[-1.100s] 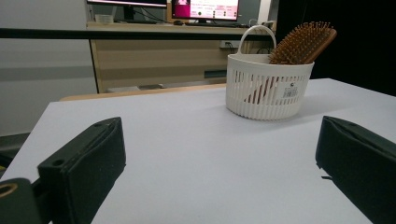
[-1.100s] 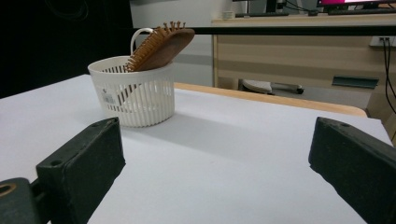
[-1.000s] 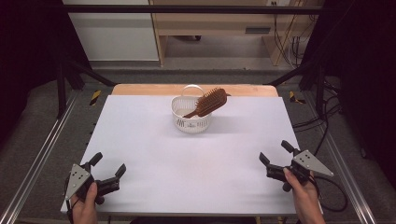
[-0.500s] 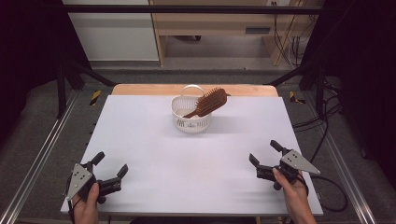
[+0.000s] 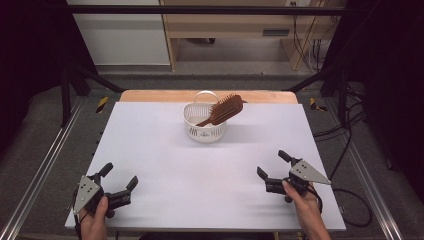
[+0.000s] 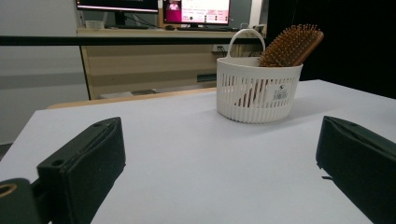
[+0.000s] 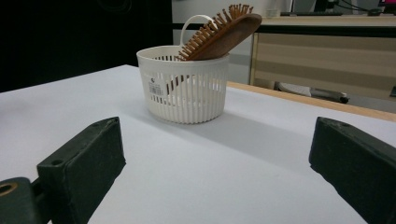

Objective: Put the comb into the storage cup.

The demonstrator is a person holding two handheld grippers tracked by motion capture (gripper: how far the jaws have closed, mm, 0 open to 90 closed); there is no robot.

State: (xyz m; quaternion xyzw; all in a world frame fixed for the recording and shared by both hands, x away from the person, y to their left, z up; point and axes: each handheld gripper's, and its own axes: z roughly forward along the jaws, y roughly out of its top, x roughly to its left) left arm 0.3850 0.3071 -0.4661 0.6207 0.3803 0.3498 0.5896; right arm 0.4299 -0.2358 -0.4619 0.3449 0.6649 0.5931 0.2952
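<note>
The brush (image 5: 223, 109) leans in the basket (image 5: 204, 129) at the far middle of the surface (image 5: 165, 165), head poking out. Both tongs, left (image 5: 119, 181) and right (image 5: 273, 164), wait near, apart and empty, facing it.

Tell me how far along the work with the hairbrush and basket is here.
Nothing looks handled yet. The hairbrush stands handle-down in the white basket at the far middle of the table, its head leaning over the rim. Both the left gripper and right gripper are open, empty and low at the near edge, jaws aimed toward the basket. Left: the whole reach, the grasp and whatever move follows.
</note>
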